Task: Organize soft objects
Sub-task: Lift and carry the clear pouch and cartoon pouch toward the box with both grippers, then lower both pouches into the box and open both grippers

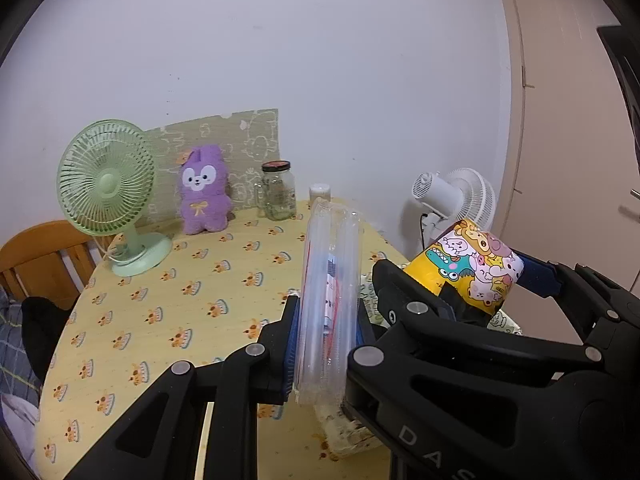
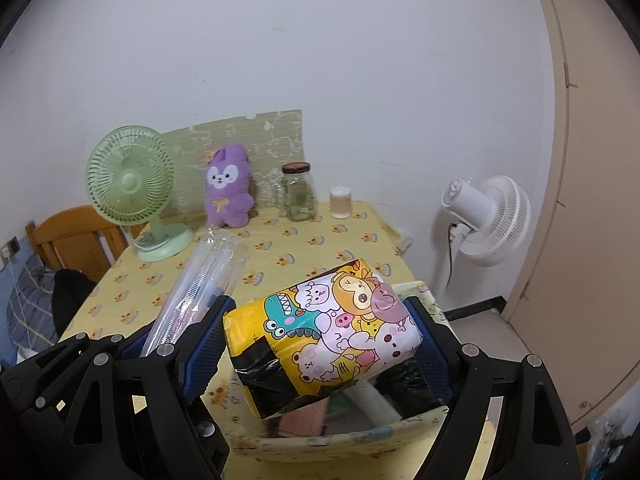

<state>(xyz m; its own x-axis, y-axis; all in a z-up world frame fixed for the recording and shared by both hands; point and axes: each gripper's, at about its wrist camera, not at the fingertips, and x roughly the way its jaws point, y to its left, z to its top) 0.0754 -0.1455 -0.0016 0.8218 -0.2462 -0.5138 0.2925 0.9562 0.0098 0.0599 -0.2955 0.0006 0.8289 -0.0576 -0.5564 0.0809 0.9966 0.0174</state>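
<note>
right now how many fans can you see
2. A green desk fan stands on the table's far left corner, beside the purple plush bunny. A white fan stands off the table's right side, near the wall. Others may be out of view.

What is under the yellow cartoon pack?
Under the cartoon pack sits an open box. Something pink and something white show inside. The pack covers the rest.

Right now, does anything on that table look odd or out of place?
Nothing looks spilled or broken. Only the held things sit askew: the yellow cartoon-printed soft pack tilts between the right tool's pads above a fabric storage box, and the clear plastic bag stands on edge in the left tool.
</note>
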